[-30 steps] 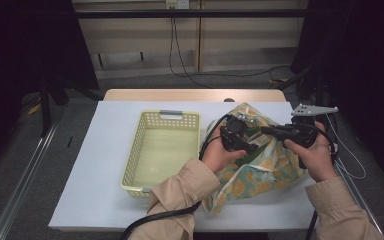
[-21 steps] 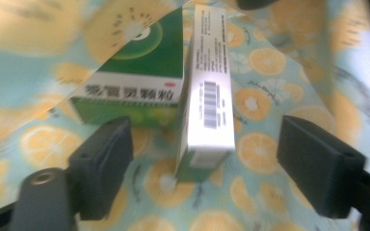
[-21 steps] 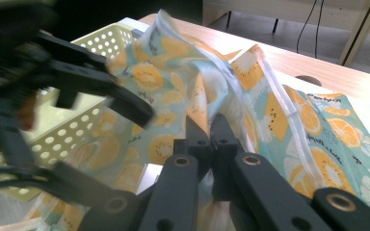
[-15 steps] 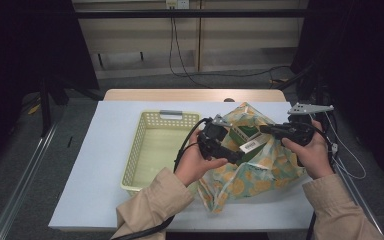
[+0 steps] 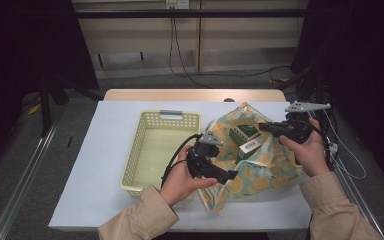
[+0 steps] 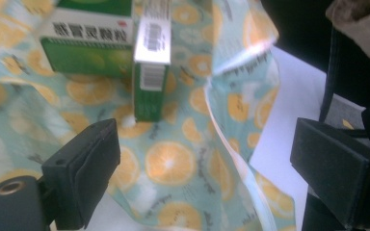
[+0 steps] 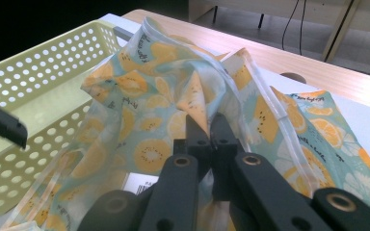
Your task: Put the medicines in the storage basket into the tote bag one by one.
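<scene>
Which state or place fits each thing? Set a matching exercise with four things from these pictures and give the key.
Things:
1. left gripper
2. right gripper
3. basket
4. green box

States or places:
A. yellow, left of the bag
B. jaws wide apart
C. lies inside the bag's mouth
D. pinches the bag's edge

Pairs: 1-B, 2-D, 3-A, 4-C

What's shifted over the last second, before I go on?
The left gripper has pulled back out of the bag toward the person, fingers open, with nothing between them. The right gripper stays shut on the bag's rim, holding it up. The green boxes remain inside; the basket hasn't moved.
</scene>
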